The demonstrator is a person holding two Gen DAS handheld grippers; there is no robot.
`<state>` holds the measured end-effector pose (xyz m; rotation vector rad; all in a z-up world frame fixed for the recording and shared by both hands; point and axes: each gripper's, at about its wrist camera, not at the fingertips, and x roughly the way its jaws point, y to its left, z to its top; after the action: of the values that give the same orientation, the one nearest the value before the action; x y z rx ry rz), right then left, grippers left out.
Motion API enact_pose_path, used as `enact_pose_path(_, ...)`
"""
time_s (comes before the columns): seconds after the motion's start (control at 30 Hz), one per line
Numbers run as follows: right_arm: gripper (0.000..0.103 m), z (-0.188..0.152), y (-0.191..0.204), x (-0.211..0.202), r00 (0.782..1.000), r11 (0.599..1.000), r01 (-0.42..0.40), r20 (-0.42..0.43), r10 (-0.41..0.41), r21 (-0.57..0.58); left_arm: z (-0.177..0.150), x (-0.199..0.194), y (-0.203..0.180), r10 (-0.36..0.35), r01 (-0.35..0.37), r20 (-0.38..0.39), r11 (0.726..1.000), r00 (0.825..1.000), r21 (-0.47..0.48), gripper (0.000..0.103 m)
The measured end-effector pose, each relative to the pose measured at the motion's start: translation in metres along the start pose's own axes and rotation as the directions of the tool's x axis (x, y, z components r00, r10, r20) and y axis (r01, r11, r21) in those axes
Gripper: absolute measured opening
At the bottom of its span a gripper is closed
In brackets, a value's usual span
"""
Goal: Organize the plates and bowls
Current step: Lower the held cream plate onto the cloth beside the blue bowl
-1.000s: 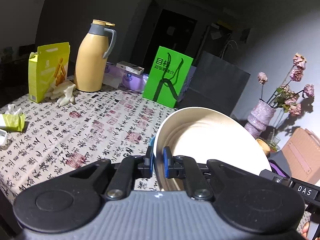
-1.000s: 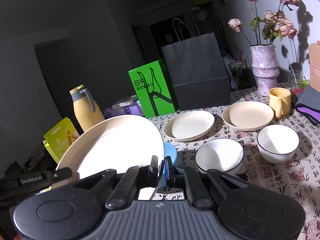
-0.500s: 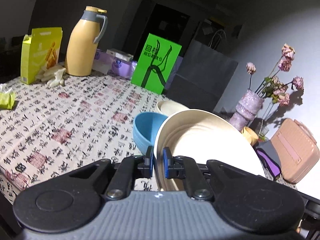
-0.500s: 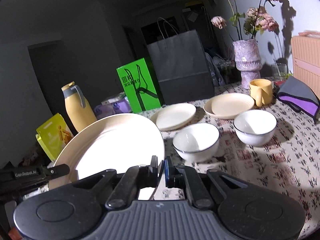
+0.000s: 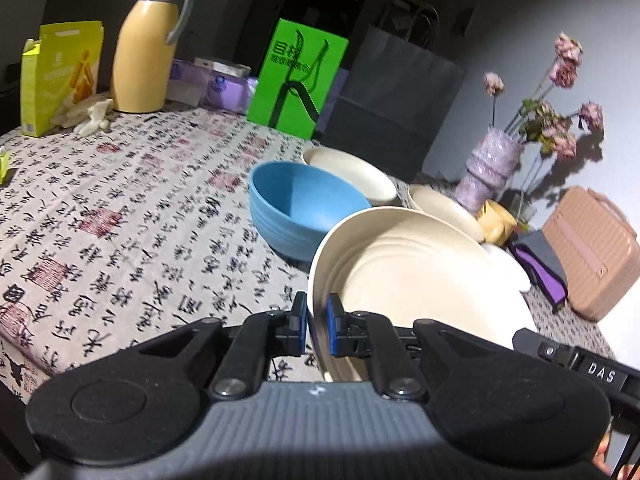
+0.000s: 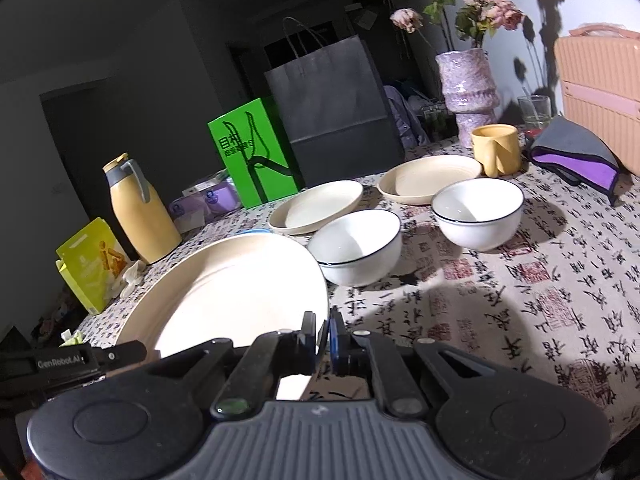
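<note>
Both grippers are pinching the same large cream plate [image 5: 420, 280], one on each side of its rim. The left gripper [image 5: 316, 320] is clamping narrow on the rim's left edge, and the right gripper [image 6: 322, 338] is doing the same on the right edge. The plate is sitting tilted between them, low over the counter [image 5: 120, 200], and whether its far edge is touching the cloth I cannot tell.

Step in hand, as I read it: carrying the big plate toward a stacking spot. The blue bowl [image 5: 300, 208] is sitting just beyond the plate on the left. Two smaller cream plates [image 6: 318, 208] [image 6: 430, 178] are lying further back near the black paper bag [image 6: 336, 120]. Two white bowls [image 6: 356, 246] [image 6: 478, 214] are standing to the right, near each other but apart.

Next move is likely calling for levelling the plate and setting it flat on bare cloth in front of the bowls. Then both grippers should be opening together so it is not tipping. Watch clearance: the plate's rim is passing near the closest white bowl and the blue bowl. The smaller plates could then be going on top.
</note>
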<state>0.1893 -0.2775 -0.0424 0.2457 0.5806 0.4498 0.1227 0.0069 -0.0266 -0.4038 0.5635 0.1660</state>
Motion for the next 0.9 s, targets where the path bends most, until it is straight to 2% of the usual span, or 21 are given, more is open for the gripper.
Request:
enact_pose_path(0.33,0.007,-0.018,-0.029,0.01,0.999,0.999,0.01,-0.051,-0.008,0.043,-0.015,0.02,-0.007,-0.014,0.017,-0.061,0.999,0.998,0.036,0.009)
enact_pose_path(0.5,0.007,-0.025,-0.039,0.023,0.996,0.998,0.023,-0.083,-0.018,0.065,-0.023,0.033,-0.009,0.003,0.002,-0.088,0.998,0.996,0.059,0.009)
enact_pose_path(0.9,0.007,-0.023,-0.048,0.046,0.992,0.998,0.039,-0.12,-0.033,0.046,-0.028,0.064,-0.003,0.009,-0.004,-0.155,0.999,0.988,0.033,0.01)
